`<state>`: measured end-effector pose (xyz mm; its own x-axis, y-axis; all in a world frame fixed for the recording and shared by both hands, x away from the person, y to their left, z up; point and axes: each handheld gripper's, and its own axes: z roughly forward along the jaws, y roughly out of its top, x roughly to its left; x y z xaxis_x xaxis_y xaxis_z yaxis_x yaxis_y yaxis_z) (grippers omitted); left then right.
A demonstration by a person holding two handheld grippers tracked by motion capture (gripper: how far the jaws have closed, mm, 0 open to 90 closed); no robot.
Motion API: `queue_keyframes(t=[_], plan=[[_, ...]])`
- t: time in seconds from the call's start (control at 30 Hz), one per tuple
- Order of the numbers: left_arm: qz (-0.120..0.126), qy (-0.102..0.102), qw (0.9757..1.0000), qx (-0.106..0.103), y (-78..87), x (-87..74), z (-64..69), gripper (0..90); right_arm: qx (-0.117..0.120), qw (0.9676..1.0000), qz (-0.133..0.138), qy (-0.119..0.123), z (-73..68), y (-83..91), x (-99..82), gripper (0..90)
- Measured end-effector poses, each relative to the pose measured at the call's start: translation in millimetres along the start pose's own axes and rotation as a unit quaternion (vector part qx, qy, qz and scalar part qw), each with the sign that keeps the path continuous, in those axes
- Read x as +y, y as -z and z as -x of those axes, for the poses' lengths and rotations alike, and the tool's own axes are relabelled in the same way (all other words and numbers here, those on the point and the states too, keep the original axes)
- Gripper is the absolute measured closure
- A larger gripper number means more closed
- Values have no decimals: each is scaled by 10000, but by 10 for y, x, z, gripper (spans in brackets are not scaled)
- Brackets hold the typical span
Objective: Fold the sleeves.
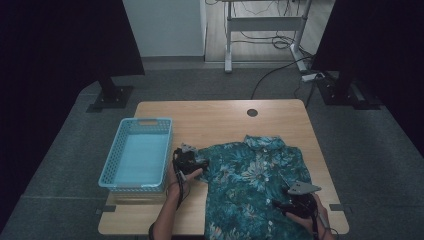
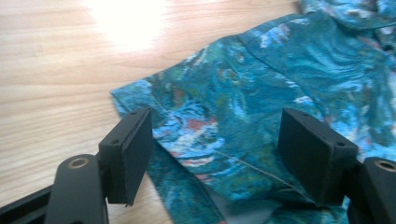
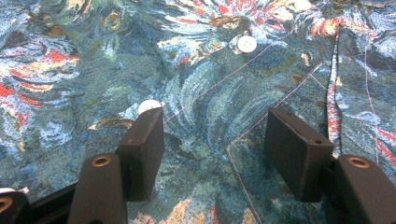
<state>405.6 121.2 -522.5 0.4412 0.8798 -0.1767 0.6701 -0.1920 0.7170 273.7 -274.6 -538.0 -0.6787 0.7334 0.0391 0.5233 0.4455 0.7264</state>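
Left gripper [image 1: 196, 163]: jaws spread, astride sleeve edge of teal floral short-sleeved cloth shirt [image 1: 250, 180], nothing pinched. Right gripper [image 1: 285, 206]: jaws spread over shirt's lower front. I read shirt flat, unfolded, right of light-blue perforated plastic basket [image 1: 136, 155]. Folding not begun, I judge.

High view: fixed cam above the near side, facing fwd and down, far enough to take in the whole table [image 1: 220, 115], a basket [image 1: 136, 152] and floor beyond. Left gripper view: close cam looking along its own jaws, set wide apart, a shirt [image 2: 261, 93] sleeve edge between them, bare wood left of the left-hand jaw. Right gripper view: cam closer still, fabric [image 3: 205, 70] between and beyond both jaws. All three share the shirt.
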Motion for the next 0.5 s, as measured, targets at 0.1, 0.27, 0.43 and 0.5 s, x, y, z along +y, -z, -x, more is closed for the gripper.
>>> queue_keyframes(t=[0.1, 0.27, 0.43, 0.5], plan=[[-20, 25, 10000, 53, 3, 5, -34, 271, -5, 10000, 14, 0, -1, -3, -1, 381], [-40, 32, 9999, 129, -39, 18, -61, 272, -1, 10000, 24, 2, 0, -3, -4, 381], [-93, 26, 9998, 173, -87, 21, -79, 277, 6, 10000, 35, -4, 0, -3, -7, 380], [-128, 8, 9997, 197, -111, 14, -87, 294, 5, 10000, 39, -3, 0, -3, -9, 380]])
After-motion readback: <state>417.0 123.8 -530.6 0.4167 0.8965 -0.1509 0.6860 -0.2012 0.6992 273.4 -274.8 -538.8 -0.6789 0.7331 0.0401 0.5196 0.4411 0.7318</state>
